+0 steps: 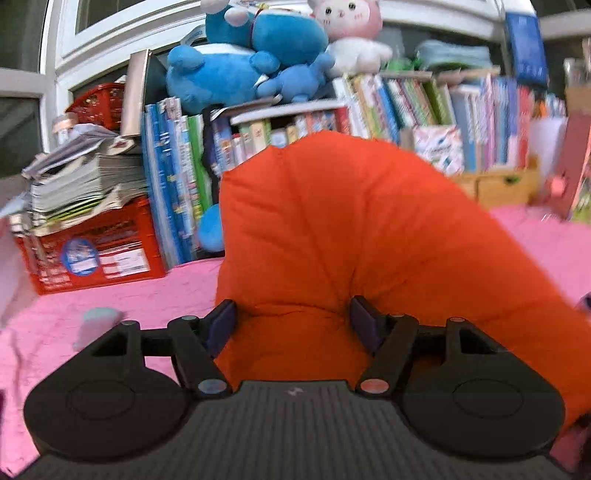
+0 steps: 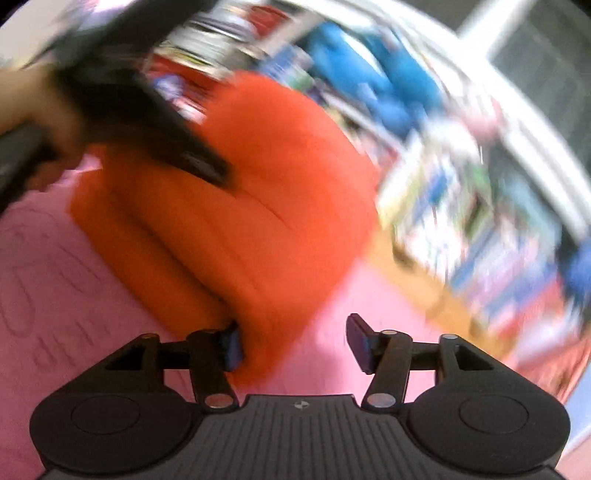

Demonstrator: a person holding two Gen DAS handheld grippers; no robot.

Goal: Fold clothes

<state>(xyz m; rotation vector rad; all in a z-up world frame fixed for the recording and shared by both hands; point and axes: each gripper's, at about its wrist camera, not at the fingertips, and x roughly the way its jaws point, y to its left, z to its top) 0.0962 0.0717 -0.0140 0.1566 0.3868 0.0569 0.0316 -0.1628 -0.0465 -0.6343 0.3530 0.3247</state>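
In the left wrist view, an orange garment (image 1: 332, 236) is seen rising from between the fingers of the left hand-held gripper (image 1: 291, 325) toward the centre of the frame, where it arches over and falls away to the lower right. The fingers of this gripper are spread wide, with a thick bunch of the orange cloth lying between the two pads; whether the pads press on it firmly cannot be told. A pink cover (image 1: 110, 295) is spread beneath the garment, over what seems to be a bench (its true surface is hidden). Behind it, in the upper half of the frame, a row of upright books (image 1: 424, 107) is lined up, with blue plush toys (image 1: 236, 70) and a pink-and-white plush toy (image 1: 351, 33) stacked on top. At the left, a red crate (image 1: 92, 251) is set on the pink cover, and a pile of magazines (image 1: 81, 184) is heaped on it. The right wrist view is heavily blurred. There the same garment (image 2: 240, 192) is shown as a folded orange mass in the centre of the frame, lying on the pink cover (image 2: 55, 277). The right hand-held gripper (image 2: 295, 343) is held with its fingers spread apart; the left pad touches the garment's lower edge, while the right pad is clear of it over pink cloth. In the upper left of that frame, the left gripper is seen as a dark shape over the garment, gripped by a person's hand (image 2: 33, 103).
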